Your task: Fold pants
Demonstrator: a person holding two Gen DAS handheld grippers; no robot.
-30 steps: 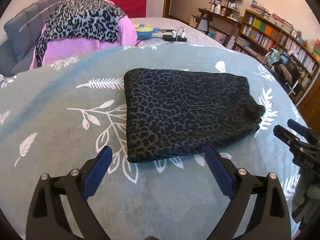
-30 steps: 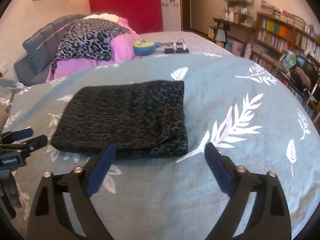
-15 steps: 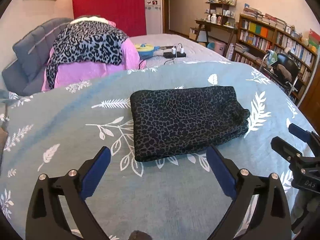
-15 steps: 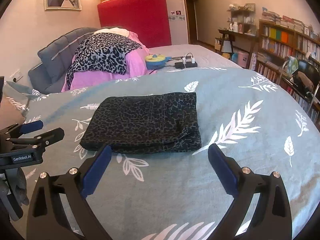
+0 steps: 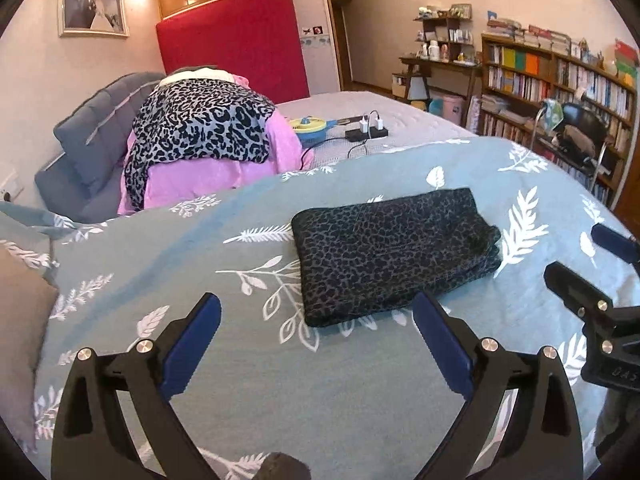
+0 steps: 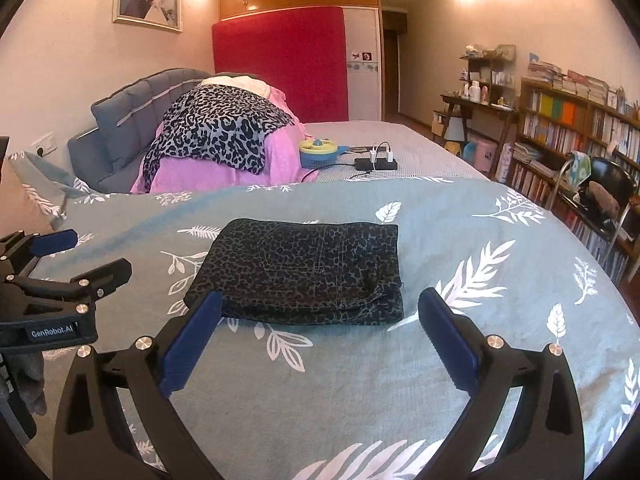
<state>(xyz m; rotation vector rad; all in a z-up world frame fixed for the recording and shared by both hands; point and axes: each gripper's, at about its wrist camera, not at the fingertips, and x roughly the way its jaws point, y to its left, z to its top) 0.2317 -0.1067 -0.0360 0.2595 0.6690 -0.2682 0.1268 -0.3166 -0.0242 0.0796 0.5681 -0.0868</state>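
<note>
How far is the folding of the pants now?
Done: the pants lie as a compact folded rectangle on the bedspread. In hand: nothing; the left gripper and right gripper are open, apart from the cloth. Left: seemingly nothing.

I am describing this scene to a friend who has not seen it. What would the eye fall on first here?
First, the dark leopard-print pants, folded into a neat rectangle in the middle of the teal bedspread with white leaves. Then the big red panel on the far wall, and the pink and leopard-print pile of clothes against the grey headboard. Both the left gripper and the right gripper are open and empty, in front of the pants.
</note>
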